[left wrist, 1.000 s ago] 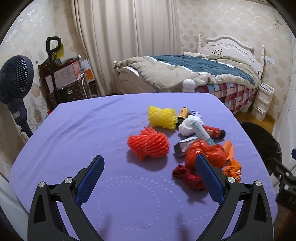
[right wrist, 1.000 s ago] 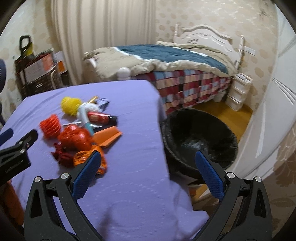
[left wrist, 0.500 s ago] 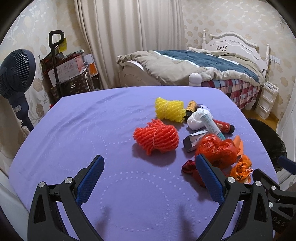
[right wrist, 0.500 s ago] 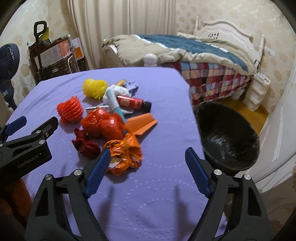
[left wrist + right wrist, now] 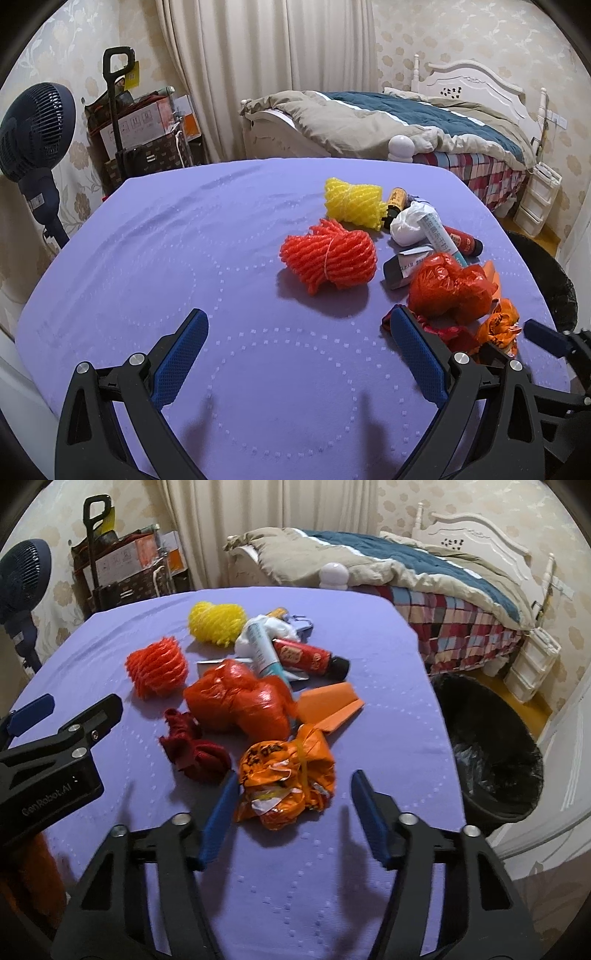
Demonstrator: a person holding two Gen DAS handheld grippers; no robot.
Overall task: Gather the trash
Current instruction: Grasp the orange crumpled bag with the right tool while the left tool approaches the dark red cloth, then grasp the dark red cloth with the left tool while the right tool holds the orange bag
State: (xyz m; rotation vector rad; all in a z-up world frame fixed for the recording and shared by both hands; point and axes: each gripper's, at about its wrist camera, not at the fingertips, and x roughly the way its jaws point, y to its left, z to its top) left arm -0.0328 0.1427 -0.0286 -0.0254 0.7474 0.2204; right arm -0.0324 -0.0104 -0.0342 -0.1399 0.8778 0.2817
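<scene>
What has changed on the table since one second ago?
The right tool swung from the bin toward the trash pile; its jaws are closing around the orange wrapper, not yet pressing it. The left tool stayed wide open and empty. The trash lies unmoved.

Both views are evenly lit by soft, warm indoor light from overhead. The left gripper and right gripper cast faint, blurry shadows on the purple tablecloth just beneath their fingers. The red plastic bag ahead shows small glints. Fisheye curvature bends the edges, with black vignetted corners. Focus is reasonably sharp.
</scene>
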